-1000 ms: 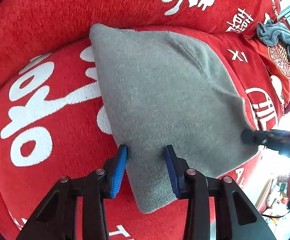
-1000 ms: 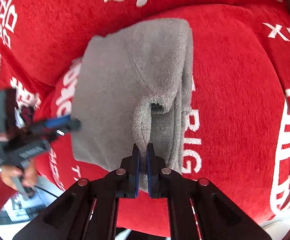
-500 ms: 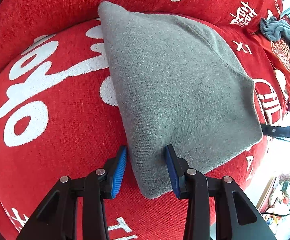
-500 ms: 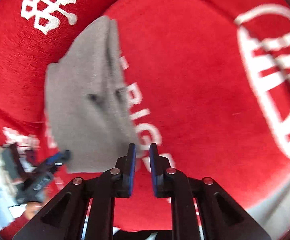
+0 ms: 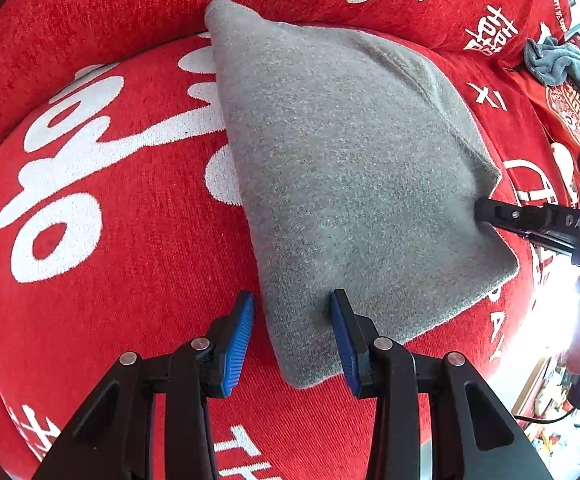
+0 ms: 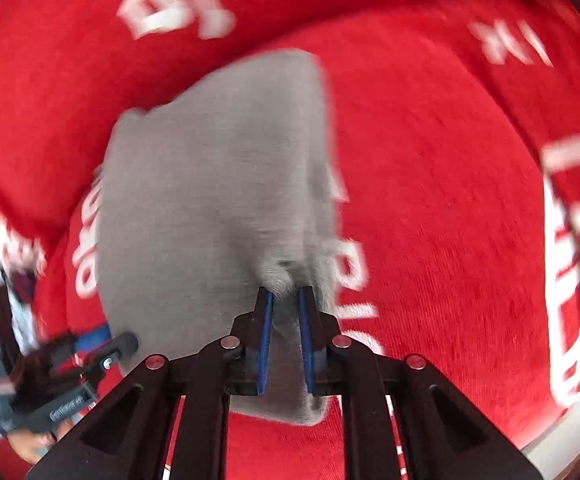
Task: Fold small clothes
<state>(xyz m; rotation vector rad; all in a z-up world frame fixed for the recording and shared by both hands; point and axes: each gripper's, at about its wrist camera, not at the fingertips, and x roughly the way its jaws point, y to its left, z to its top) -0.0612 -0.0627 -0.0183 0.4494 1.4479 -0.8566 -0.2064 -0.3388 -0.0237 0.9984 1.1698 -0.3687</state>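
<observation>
Grey fleece, one folded soft garment (image 5: 354, 184), lies flat on the red woven sofa cover with white lettering (image 5: 102, 264), filling the centre of the left wrist view. Its near corner sits low centre, straddled by the left gripper (image 5: 292, 316), whose blue pads stand moderately apart with a gap either side of the cloth, not pressing it. At the garment's right edge comes the right gripper (image 6: 286, 294); in its own blurred view the jaws are narrow and have just been closing slightly, pinching a bunched ridge of fleece. Open red cushion spreads left and below. Upper right, one crumpled blue-grey cloth (image 5: 562, 64) lies well apart.
</observation>
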